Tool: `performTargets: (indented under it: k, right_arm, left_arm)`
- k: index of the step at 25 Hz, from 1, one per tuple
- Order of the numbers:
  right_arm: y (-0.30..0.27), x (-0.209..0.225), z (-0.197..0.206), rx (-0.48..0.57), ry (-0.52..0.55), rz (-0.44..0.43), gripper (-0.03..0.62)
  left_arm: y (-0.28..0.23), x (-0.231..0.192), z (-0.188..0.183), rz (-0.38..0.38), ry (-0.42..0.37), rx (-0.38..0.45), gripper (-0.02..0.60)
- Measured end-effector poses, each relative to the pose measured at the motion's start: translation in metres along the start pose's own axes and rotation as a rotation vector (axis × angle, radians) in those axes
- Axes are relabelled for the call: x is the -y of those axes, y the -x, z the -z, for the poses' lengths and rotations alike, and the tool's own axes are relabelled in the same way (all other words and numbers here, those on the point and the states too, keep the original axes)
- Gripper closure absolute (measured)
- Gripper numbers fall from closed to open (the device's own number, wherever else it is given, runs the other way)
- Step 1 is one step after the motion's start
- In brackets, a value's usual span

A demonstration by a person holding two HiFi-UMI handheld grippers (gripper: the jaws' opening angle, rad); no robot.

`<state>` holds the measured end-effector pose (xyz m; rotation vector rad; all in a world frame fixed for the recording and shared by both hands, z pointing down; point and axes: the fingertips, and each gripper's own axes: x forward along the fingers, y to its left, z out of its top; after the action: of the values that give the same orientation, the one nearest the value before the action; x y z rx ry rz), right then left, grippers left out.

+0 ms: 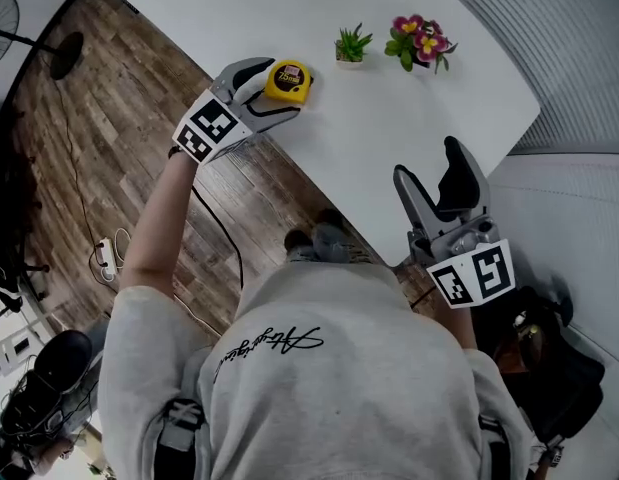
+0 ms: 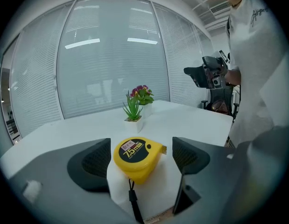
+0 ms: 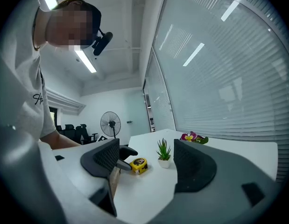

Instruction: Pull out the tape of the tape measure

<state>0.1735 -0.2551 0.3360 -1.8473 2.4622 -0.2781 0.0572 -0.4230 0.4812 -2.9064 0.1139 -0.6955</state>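
Table (image 1: 409,88): white; we see the yellow tape measure (image 1: 288,80) near its edge, a green plant (image 1: 353,44) and flowers (image 1: 419,40) beyond.
Left gripper (image 1: 283,88): our jaws straddle the tape measure, released.
Right gripper (image 1: 429,163): well apart, jaws wide, empty.

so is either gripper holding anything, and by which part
Nothing held: the tape measure sits ungripped between the open left gripper; right gripper open, empty.
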Motion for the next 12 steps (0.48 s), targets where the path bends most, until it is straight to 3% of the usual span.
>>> performTargets:
  k: [12]
  right_arm:
    - [-0.001, 0.007, 0.001, -0.004, -0.056, 0.015, 0.252]
  left_arm:
    - [-0.023, 0.002, 0.017, 0.223, -0.189, -0.158, 0.186]
